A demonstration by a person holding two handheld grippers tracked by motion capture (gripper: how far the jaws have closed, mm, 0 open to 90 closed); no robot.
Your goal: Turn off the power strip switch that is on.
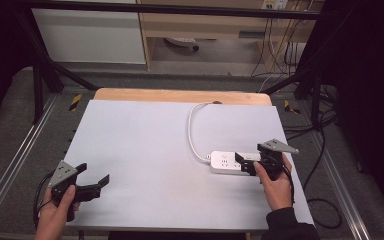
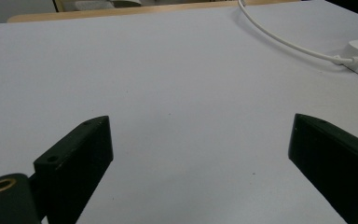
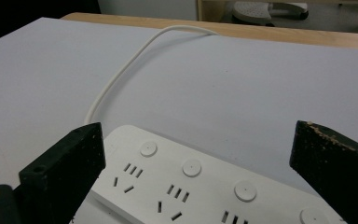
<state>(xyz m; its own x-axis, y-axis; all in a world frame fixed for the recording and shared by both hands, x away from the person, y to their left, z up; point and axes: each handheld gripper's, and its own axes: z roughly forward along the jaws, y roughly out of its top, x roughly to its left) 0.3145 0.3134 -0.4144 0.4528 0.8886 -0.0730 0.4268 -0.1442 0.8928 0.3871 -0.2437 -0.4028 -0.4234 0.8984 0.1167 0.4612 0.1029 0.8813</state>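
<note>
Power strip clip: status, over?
Left gripper open, idle over bare table. Right gripper open, fingers straddling the white power strip, not clamped. Cord trails back; nothing obstructing.

Even overhead light falls on the pale grey-white desk [image 1: 145,150], which reads bright without glare, while the surrounding floor and frame sink into deep shadow. Shadows beneath the white plastic power strip [image 3: 205,191] are soft. The high view is slightly soft and grainy; both gripper views blur toward the near black jaws.

Smooth white plastic power strip [image 3: 200,186], matt white sheet [image 1: 145,150], wooden table edge [image 1: 180,95].
</note>
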